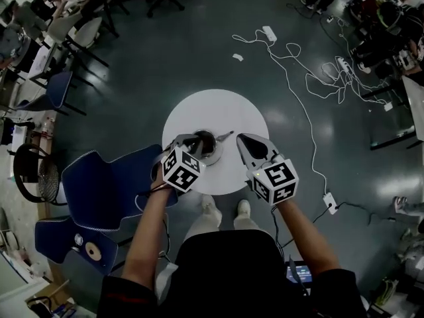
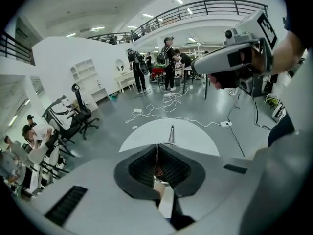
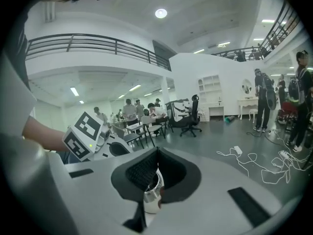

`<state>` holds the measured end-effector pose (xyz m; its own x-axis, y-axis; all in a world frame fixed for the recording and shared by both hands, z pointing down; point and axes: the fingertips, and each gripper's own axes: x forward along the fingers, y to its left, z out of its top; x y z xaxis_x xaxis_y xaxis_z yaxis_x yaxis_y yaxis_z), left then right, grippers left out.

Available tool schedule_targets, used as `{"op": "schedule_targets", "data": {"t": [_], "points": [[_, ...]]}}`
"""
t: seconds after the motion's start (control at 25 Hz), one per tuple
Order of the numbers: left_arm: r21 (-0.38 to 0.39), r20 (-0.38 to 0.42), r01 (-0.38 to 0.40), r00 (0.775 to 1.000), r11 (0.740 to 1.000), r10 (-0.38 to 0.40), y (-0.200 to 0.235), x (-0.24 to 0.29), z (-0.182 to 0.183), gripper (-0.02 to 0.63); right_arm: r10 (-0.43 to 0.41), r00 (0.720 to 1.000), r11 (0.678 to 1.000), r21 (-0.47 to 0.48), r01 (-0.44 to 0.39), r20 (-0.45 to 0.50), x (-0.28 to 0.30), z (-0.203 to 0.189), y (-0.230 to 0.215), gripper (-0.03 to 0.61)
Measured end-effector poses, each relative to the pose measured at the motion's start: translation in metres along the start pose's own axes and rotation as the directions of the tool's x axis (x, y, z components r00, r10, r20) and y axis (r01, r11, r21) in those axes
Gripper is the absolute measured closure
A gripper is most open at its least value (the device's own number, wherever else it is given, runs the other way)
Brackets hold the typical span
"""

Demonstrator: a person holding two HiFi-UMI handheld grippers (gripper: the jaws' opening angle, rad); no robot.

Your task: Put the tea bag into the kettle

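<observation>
A person stands over a small round surface (image 1: 212,108) with tongs in each hand. The left tongs (image 2: 157,147) are closed above the steel kettle (image 1: 208,147), pads pinched on a small reddish-brown scrap that appears to be the tea bag (image 2: 157,169), though little of it shows. The right tongs (image 3: 156,152) are together just beside the kettle, with nothing visibly between them. The bag looks light, soft and easily torn, so it is best held by its top edge or tag with a gentle pinch. The hard, polished kettle might slide on the smooth top if nudged. Beyond, white cables (image 1: 298,71) trail across the dark floor.
</observation>
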<state>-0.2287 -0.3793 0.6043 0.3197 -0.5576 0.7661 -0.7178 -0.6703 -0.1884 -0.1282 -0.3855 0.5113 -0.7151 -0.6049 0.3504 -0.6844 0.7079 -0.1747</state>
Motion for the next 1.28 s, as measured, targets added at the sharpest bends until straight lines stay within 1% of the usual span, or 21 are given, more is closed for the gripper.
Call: {"op": "schedule_targets", "data": {"t": [0.16, 0.32, 0.48, 0.6, 0.72, 0.8, 0.96, 1.08, 1.2, 1.28], "points": [[-0.043, 0.059, -0.026, 0.998, 0.999, 0.029, -0.001, -0.027, 0.011, 0.592, 0.027, 1.0, 0.999, -0.026, -0.026, 0.015, -0.003, 0.014, 0.016, 0.56], [-0.064, 0.109, -0.058, 0.992, 0.996, 0.065, -0.007, -0.051, 0.022, 0.592, 0.054, 0.998, 0.997, -0.065, -0.052, 0.031, -0.012, 0.026, 0.025, 0.56], [-0.102, 0.17, -0.086, 0.98, 0.991, 0.103, -0.009, -0.075, 0.04, 0.592, 0.077, 0.996, 0.992, -0.1, -0.072, 0.048, -0.022, 0.041, 0.032, 0.56], [-0.113, 0.208, -0.109, 0.969, 0.988, 0.131, -0.01, -0.094, 0.054, 0.592, 0.099, 0.993, 0.987, -0.131, -0.09, 0.058, -0.027, 0.056, 0.038, 0.56], [-0.14, 0.252, -0.134, 0.953, 0.981, 0.166, -0.012, -0.114, 0.064, 0.595, 0.118, 0.99, 0.982, -0.155, -0.105, 0.075, -0.034, 0.067, 0.045, 0.56], [-0.175, 0.286, -0.147, 0.939, 0.973, 0.193, -0.015, -0.129, 0.068, 0.598, 0.131, 0.987, 0.98, -0.166, -0.114, 0.098, -0.042, 0.073, 0.05, 0.56], [-0.276, 0.356, -0.117, 0.91, 0.954, 0.214, -0.026, -0.149, 0.081, 0.598, 0.172, 0.974, 0.971, -0.193, -0.142, 0.146, -0.06, 0.086, 0.057, 0.56], [-0.303, 0.376, -0.126, 0.895, 0.945, 0.24, -0.032, -0.16, 0.092, 0.598, 0.207, 0.964, 0.966, -0.189, -0.175, 0.167, -0.073, 0.098, 0.06, 0.56], [-0.343, 0.403, -0.113, 0.879, 0.932, 0.255, -0.041, -0.177, 0.104, 0.598, 0.227, 0.956, 0.958, -0.218, -0.185, 0.185, -0.088, 0.109, 0.065, 0.56], [-0.356, 0.423, -0.105, 0.868, 0.928, 0.261, -0.052, -0.183, 0.111, 0.598, 0.238, 0.952, 0.954, -0.228, -0.192, 0.191, -0.098, 0.11, 0.064, 0.56]]}}
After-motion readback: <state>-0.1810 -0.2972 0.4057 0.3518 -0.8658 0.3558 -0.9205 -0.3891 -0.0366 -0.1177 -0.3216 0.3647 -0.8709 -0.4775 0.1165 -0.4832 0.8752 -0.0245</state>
